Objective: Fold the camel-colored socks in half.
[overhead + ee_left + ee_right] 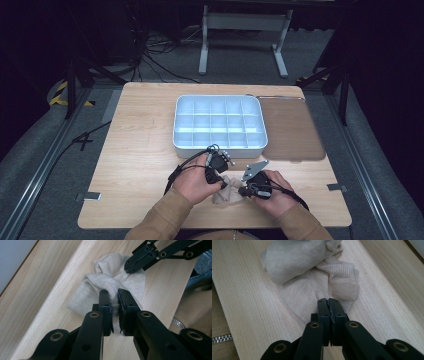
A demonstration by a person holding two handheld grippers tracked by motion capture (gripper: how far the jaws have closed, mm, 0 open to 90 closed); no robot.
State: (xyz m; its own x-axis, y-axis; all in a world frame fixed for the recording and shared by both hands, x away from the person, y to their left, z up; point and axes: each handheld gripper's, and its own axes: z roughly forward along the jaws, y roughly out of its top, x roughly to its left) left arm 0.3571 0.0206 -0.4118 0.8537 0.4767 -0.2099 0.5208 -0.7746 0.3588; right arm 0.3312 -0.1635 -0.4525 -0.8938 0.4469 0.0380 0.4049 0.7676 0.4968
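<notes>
The beige sock [227, 192] lies bunched on the near edge of the counter [135, 150], between both hands. The left gripper [113, 296] pinches a fold of it; the right gripper [328, 302] is pressed together on its thin edge. The grey divided tray [219, 122] sits farther off.

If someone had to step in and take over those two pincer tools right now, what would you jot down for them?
Left gripper: shut on a bunched fold of the beige sock.
Right gripper: shut on the sock's thin edge.
The sock lies crumpled on the wooden table, near the person's edge, in front of the white divided tray.
Done: both grips taken.
Left: the tray's compartments look empty; the sock probably gets folded or rolled and placed in one.
</notes>
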